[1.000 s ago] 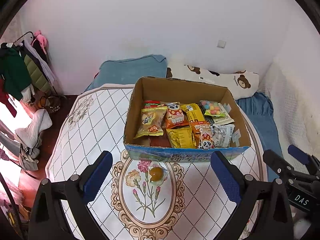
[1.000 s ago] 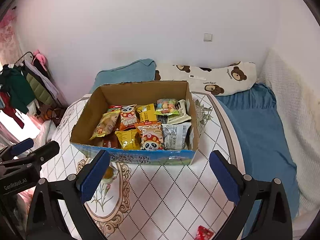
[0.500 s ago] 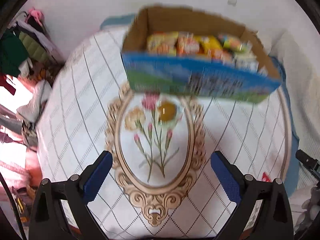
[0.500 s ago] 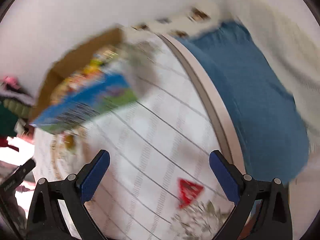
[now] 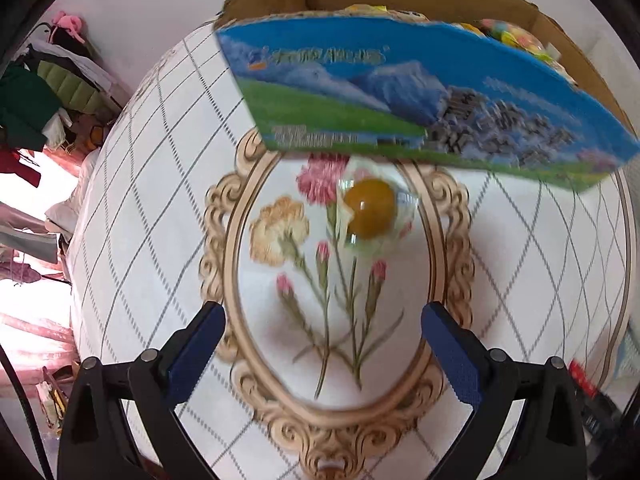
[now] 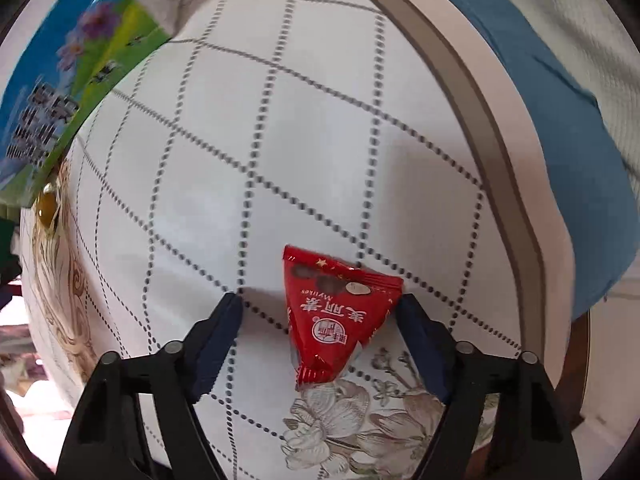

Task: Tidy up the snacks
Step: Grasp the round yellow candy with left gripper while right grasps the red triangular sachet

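A cardboard snack box [image 5: 420, 92] with a blue and green printed front stands on the round table; its corner also shows in the right wrist view [image 6: 60, 96]. A clear-wrapped amber jelly [image 5: 370, 208] lies on the cloth just in front of the box; it also shows in the right wrist view [image 6: 47, 205]. My left gripper [image 5: 322, 344] is open, above the cloth, short of the jelly. A red triangular snack packet [image 6: 336, 312] lies on the cloth between the open fingers of my right gripper [image 6: 320, 320], its right corner close to the right finger.
The table cloth [image 5: 160, 160] is white with a grid and a floral oval. The table's rim [image 6: 500, 152] curves on the right, with a blue blanket [image 6: 560, 112] beyond it. Clothes [image 5: 36, 92] hang at the far left.
Both grippers have dropped and moved closer to the table. The left now faces the jelly from nearer. The right has swung to the red packet, which now sits between its fingers.
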The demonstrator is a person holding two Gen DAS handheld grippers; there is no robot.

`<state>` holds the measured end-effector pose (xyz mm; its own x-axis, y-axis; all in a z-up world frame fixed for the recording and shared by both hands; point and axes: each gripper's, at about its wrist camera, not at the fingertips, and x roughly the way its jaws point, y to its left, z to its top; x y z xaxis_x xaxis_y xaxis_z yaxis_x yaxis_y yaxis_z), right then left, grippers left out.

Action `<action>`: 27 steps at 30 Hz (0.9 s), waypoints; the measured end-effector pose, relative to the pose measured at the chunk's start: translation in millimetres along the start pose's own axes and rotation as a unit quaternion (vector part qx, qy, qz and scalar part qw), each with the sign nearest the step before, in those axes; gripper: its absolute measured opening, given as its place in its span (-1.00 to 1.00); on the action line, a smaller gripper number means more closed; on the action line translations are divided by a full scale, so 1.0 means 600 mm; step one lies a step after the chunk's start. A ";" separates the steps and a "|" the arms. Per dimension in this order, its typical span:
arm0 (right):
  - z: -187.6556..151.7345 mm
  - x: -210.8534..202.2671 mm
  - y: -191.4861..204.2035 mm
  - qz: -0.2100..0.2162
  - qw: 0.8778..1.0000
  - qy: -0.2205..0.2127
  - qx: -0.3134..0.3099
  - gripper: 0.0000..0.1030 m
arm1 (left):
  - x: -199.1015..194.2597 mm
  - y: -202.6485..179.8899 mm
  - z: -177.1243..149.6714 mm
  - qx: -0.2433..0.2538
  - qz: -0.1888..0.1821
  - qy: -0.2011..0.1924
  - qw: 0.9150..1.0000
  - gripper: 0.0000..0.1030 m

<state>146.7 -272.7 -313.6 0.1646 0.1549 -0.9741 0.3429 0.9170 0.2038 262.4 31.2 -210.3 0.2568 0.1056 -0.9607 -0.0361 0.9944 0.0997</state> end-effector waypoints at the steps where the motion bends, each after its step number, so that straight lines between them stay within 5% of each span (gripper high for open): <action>1: 0.000 -0.004 0.007 0.002 1.000 -0.007 -0.006 0.29 | 0.005 -0.001 0.008 0.002 0.000 0.001 1.000 0.95; 10: 0.019 -0.009 0.115 0.032 0.995 -0.030 -0.087 0.18 | 0.068 -0.032 0.077 0.051 -0.004 0.019 0.999 0.89; 12: 0.018 -0.009 0.139 0.036 0.993 -0.032 -0.105 0.18 | 0.077 -0.035 0.082 0.055 -0.007 0.022 0.998 0.66; 14: 0.017 -0.009 0.161 0.041 0.991 -0.033 -0.121 0.18 | 0.087 -0.035 0.088 0.056 -0.016 0.028 0.998 0.08; 17: 0.013 -0.007 0.183 0.040 0.989 -0.031 -0.141 0.18 | 0.096 -0.037 0.089 0.057 -0.030 0.030 0.997 -0.20; 21: 0.013 -0.005 0.198 0.040 0.987 -0.025 -0.153 0.18 | 0.086 -0.039 0.056 0.050 -0.038 0.036 0.997 -0.20; 27: -0.001 -0.001 0.222 0.062 0.986 0.008 -0.157 0.17 | 0.062 -0.027 -0.079 0.047 -0.091 0.097 0.990 -0.20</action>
<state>191.8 -150.5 -286.0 0.1717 0.2767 -0.9455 0.0169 0.9588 0.2837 226.5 18.8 -259.7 0.0593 -0.0704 -0.9958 0.0854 0.9942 -0.0652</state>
